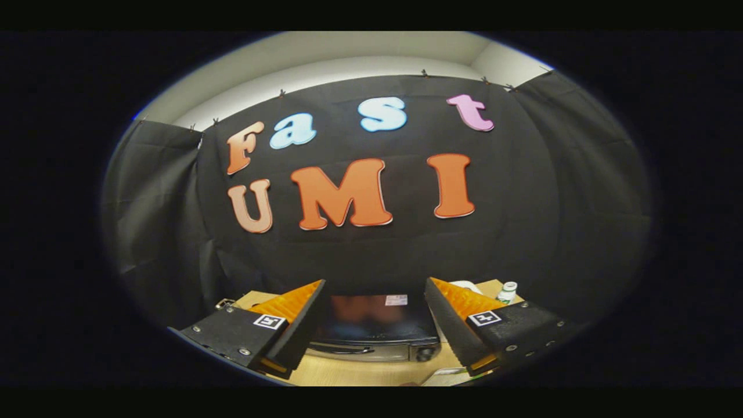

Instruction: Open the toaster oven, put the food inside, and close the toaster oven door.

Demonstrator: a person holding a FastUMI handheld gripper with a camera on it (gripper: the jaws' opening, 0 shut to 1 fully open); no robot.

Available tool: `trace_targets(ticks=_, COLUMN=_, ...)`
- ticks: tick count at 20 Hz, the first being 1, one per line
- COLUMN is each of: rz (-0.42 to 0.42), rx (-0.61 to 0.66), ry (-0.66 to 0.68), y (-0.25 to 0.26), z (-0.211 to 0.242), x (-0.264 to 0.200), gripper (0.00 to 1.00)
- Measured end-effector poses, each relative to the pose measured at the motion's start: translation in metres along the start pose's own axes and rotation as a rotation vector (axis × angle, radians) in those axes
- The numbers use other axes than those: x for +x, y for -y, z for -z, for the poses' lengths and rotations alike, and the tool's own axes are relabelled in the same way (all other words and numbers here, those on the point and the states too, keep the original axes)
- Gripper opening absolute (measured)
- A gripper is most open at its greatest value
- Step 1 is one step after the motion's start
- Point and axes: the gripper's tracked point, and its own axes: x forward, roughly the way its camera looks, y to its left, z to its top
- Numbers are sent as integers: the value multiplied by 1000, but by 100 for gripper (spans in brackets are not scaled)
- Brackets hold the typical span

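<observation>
Toaster oven (374,325): dark glossy top w/ small label near rear, metal front w/ handle bar and a knob at its right end. Sits on wooden table (360,371), seen between the fingers and just beyond them, back against the black cloth wall (371,255). Door looks closed.

Gripper (374,316): fingers spread wide, holding nothing; oven in the gap, no contact visible. Square marker tag on each finger.

Beyond right finger: white rounded item (467,286), mostly hidden, type unclear; small bottle (508,292) w/ white cap, upright, near table's far corner.

Beyond left finger: small metal bit (224,303) at table edge, too small to ID.

Pale wall (348,58) above the cloth.
</observation>
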Motion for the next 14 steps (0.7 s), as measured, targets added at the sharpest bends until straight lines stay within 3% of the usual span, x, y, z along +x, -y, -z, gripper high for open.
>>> trace_targets(ticks=8, rz=4, rx=-52, ry=-205, y=-33, z=113, x=46, gripper=99)
trace_targets(ticks=14, rz=12, rx=-145, ry=-284, y=-46, z=163, x=66, gripper=99)
